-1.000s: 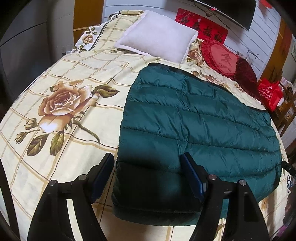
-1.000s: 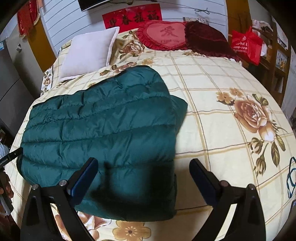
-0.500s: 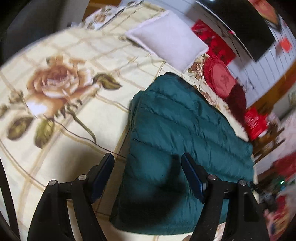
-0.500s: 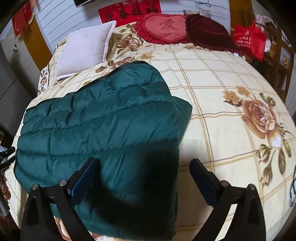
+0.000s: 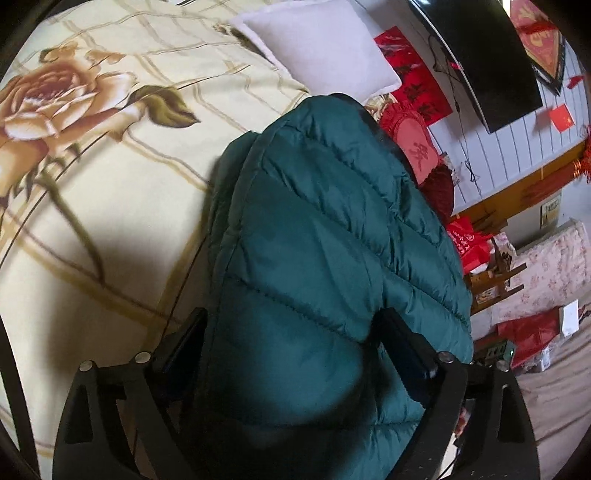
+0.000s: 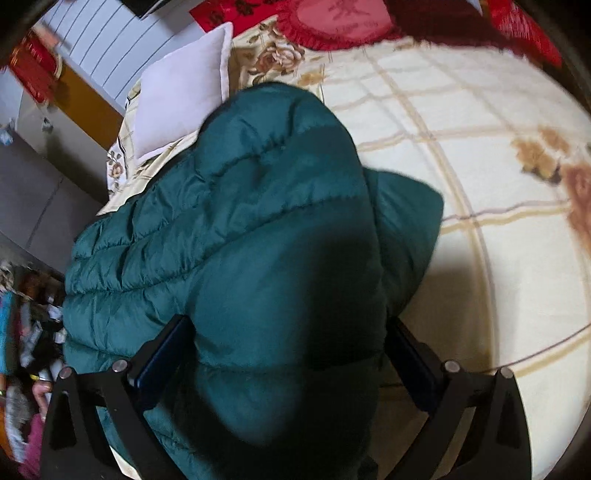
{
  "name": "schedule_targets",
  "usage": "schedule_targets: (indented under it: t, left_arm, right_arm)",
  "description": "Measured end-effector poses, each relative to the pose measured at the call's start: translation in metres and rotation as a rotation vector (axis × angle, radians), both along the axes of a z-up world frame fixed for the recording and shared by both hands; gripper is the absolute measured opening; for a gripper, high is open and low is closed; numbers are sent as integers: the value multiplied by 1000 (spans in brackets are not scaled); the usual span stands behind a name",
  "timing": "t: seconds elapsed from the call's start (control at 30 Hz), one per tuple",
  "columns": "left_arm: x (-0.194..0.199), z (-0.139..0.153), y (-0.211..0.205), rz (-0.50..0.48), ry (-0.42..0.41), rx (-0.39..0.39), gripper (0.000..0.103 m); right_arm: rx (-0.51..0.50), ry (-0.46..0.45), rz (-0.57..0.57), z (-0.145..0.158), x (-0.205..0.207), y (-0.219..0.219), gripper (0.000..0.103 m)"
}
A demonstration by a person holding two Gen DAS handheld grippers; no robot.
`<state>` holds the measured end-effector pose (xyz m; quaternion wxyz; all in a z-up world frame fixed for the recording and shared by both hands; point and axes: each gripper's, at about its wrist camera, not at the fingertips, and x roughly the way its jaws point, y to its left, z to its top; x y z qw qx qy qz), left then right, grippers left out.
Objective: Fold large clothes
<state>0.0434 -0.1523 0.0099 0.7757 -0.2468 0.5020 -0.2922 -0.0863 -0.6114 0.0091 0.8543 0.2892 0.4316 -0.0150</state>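
Bedspread: a cream checked cover with big rose prints is lying across the whole bed, under everything else.
Green puffer jacket: it is lying folded on the bedspread, its near end bulging up between the fingers of both claws; a lower layer is sticking out along its side in the right wrist view.
White pillow: it is resting at the head of the bed, just beyond the jacket's far end.
Red heart cushion: it is sitting at the headboard, beside the pillow.
Left gripper: its jaws have just been opening and are standing wide apart, with the jacket's padded end filling the gap; whether the pads are pressing on the fabric I cannot tell.
Right gripper: its jaws are standing wide apart astride the jacket's near end, the fabric lying against both fingers; no clamping is showing.
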Motion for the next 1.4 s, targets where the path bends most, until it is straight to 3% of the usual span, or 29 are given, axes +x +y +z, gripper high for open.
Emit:
schedule_targets:
  t: [0.1, 0.23, 0.33, 0.5, 0.7, 0.83, 0.9, 1.0, 1.07, 1.2, 1.27, 1.4]
  left_arm:
    - [1, 3, -10, -19, -11, 38, 72]
    - [-12, 18, -18, -49, -88, 85, 41]
    - [-23, 31, -11, -57, -113, 55, 23]
    - [-53, 67, 5, -103, -156, 10, 16]
    - [-102, 102, 32, -149, -184, -28, 15]
    - [-132, 92, 51, -157, -127, 11, 17]
    - [-138, 76, 54, -141, -88, 64, 22]
    - [-139, 38, 51, -99, -28, 170, 45]
    - [-140, 27, 56, -57, -20, 165, 58]
    - [-157, 47, 63, -9, -97, 243, 58]
    - [-171, 68, 62, 11, -183, 317, 58]
    - [-199, 100, 60, 46, -330, 405, 58]
  right_arm:
    - [5, -4, 0, -1, 0, 4, 101]
    - [-14, -50, 7, 13, -9, 23, 66]
    - [-12, -99, 14, 33, -26, 32, 45]
    - [-13, -164, 63, 71, -56, 52, 36]
    - [44, -188, 123, 102, -113, 76, 36]
    - [58, -127, 124, 87, -152, 84, 41]
    - [24, -58, 84, 65, -161, 82, 52]
    - [-77, 78, 15, 26, -158, 81, 78]
    - [-64, 63, -16, 20, -163, 81, 82]
    - [-154, 58, -58, 43, -174, 88, 82]
    - [-231, 43, -79, 62, -185, 95, 82]
    - [-257, -12, -84, 97, -197, 108, 82]
